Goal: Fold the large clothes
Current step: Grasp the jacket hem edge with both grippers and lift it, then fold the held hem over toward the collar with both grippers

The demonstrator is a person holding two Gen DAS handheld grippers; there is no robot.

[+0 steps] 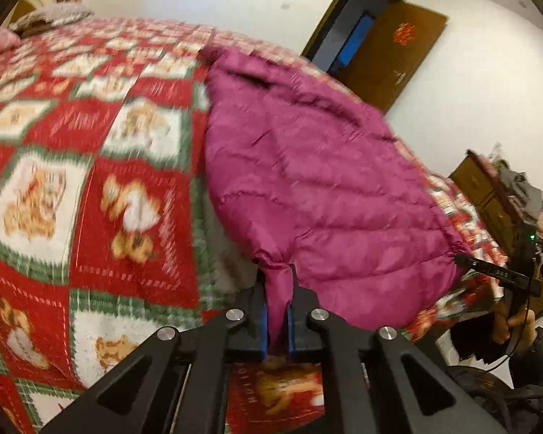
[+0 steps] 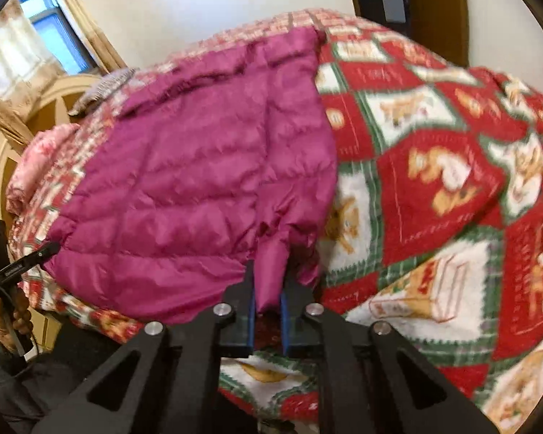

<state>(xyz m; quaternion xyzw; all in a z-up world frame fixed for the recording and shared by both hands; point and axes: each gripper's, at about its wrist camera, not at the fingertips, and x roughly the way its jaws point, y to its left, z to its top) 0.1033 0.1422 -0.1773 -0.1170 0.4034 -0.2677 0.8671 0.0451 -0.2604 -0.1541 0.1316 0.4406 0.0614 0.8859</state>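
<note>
A magenta quilted puffer jacket lies spread on a bed with a red, white and green patterned blanket. My left gripper is shut on a bunched corner of the jacket's near hem, with the fabric pinched between the blue pads. In the right wrist view the same jacket stretches away toward the headboard, and my right gripper is shut on another bunched piece of its near hem. Each view shows the other gripper's tip at the opposite hem corner: the right gripper and the left gripper.
The blanket covers the whole bed. Pillows lie at the head by a window. A brown door stands open in the white wall. A wooden cabinet with clutter stands beside the bed. A hand holds the other tool.
</note>
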